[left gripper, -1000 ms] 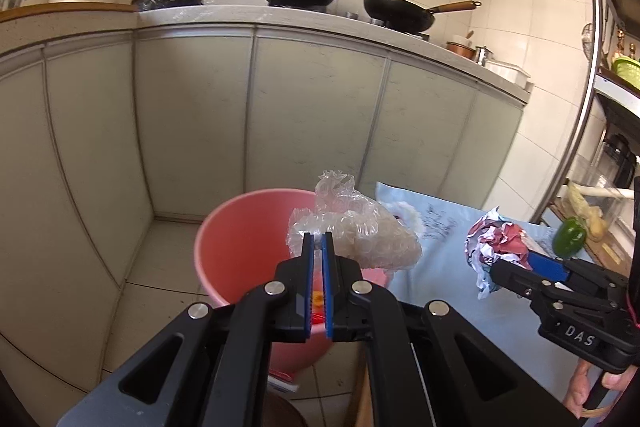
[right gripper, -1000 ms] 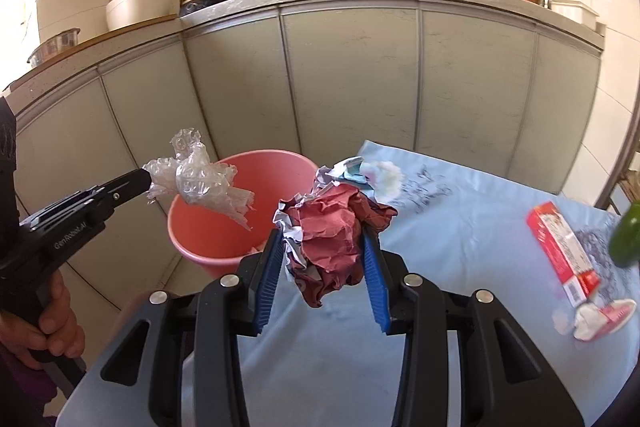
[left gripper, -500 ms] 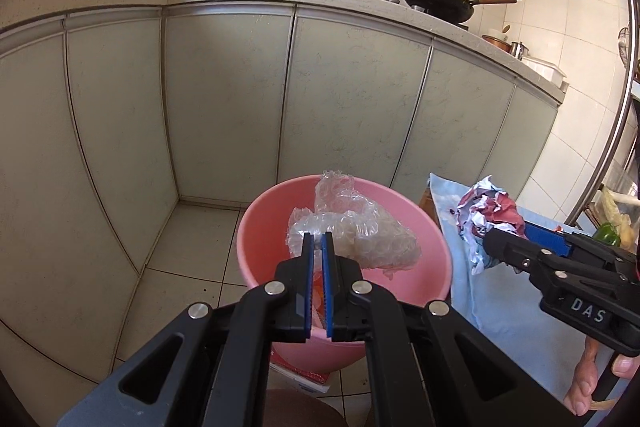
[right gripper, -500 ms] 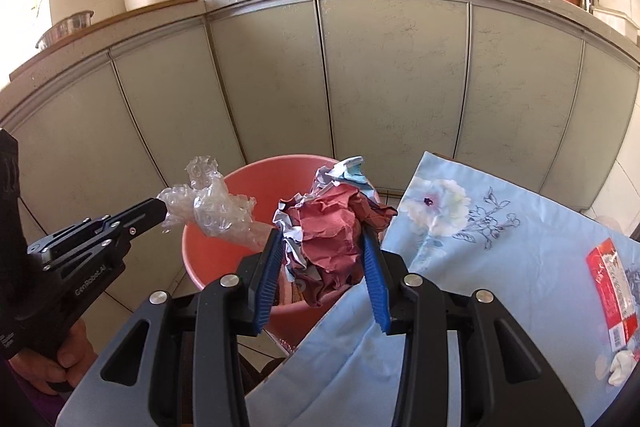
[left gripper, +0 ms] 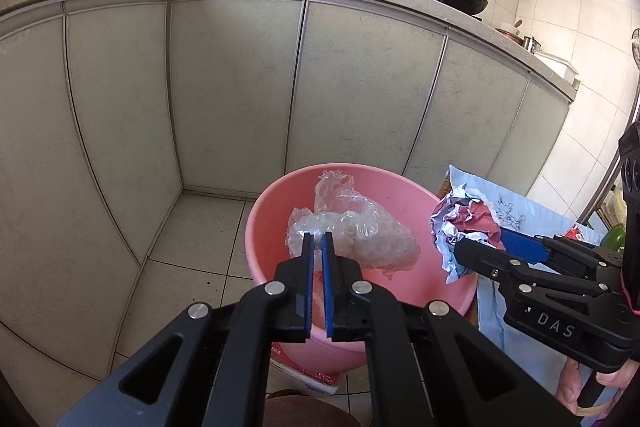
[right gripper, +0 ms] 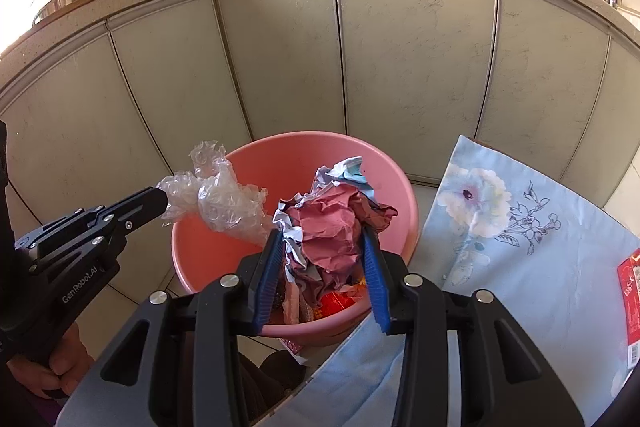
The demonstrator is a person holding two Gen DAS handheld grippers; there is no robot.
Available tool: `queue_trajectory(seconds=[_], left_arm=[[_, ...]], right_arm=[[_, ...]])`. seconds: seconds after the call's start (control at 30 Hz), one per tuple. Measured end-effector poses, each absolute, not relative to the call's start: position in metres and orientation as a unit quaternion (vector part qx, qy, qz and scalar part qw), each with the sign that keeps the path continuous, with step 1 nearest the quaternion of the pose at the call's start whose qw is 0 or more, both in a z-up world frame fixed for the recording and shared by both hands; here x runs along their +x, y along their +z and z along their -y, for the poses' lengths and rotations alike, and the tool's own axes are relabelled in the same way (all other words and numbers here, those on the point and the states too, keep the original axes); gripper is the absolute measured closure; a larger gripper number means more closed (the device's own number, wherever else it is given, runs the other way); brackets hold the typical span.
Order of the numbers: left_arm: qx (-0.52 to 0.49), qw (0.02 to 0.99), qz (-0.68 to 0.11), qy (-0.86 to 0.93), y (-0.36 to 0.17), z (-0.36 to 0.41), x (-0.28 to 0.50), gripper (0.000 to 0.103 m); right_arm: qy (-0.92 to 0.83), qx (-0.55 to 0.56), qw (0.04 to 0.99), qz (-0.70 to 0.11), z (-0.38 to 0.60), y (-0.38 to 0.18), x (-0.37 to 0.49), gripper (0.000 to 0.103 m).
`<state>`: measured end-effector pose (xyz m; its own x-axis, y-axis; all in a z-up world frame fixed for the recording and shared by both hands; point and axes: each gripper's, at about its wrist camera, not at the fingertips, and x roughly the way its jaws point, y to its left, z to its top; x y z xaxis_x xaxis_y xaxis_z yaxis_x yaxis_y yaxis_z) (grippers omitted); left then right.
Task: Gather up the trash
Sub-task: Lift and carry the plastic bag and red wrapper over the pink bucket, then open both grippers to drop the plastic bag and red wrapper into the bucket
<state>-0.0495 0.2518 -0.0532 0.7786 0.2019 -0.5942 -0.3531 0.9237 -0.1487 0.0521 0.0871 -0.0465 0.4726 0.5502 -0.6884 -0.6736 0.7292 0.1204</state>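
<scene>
A pink bucket (left gripper: 276, 211) (right gripper: 288, 155) stands on the floor by the cabinets. My left gripper (left gripper: 317, 239) (right gripper: 162, 201) is shut on a wad of clear bubble wrap (left gripper: 352, 231) (right gripper: 224, 203) and holds it over the bucket's mouth. My right gripper (right gripper: 322, 239) (left gripper: 476, 247) is shut on a ball of crumpled red and white paper (right gripper: 328, 223) (left gripper: 468, 223), held over the bucket's near right rim. Some red trash (right gripper: 336, 303) lies in the bucket's bottom.
A table with a light blue flowered cloth (right gripper: 520, 251) (left gripper: 520, 211) stands right of the bucket. A red wrapper (right gripper: 630, 299) lies on it at the right edge. Grey cabinet doors (left gripper: 360, 87) are behind the bucket, with pans on the counter above. The floor is tiled (left gripper: 192, 243).
Both grippers have moved left from over the table to over the bucket, each still holding its trash. The bucket looks nearer and more beneath them.
</scene>
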Motion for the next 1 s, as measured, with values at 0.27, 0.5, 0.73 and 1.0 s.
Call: queue_trajectory(seconds=[0.27,0.5,0.73,1.0], left_arm=[[-0.130,0.931,-0.305,0.151,-0.059,-0.254,-0.046,0.100],[-0.137,0.931,-0.302,0.151,-0.060,-0.257,-0.045,0.098],[-0.132,0.936,-0.291,0.147,-0.056,-0.254,-0.049,0.084],[-0.120,0.945,-0.271,0.137,-0.037,-0.242,-0.059,0.079]], right_arm=[[0.359,-0.091,0.850,-0.376,-0.096,-0.055,0.056,0.063],[0.355,-0.080,0.846,-0.389,-0.096,-0.058,0.063,0.059],[0.359,-0.071,0.849,-0.381,-0.089,-0.055,0.060,0.053],[0.358,-0.060,0.856,-0.367,-0.070,-0.043,0.045,0.053]])
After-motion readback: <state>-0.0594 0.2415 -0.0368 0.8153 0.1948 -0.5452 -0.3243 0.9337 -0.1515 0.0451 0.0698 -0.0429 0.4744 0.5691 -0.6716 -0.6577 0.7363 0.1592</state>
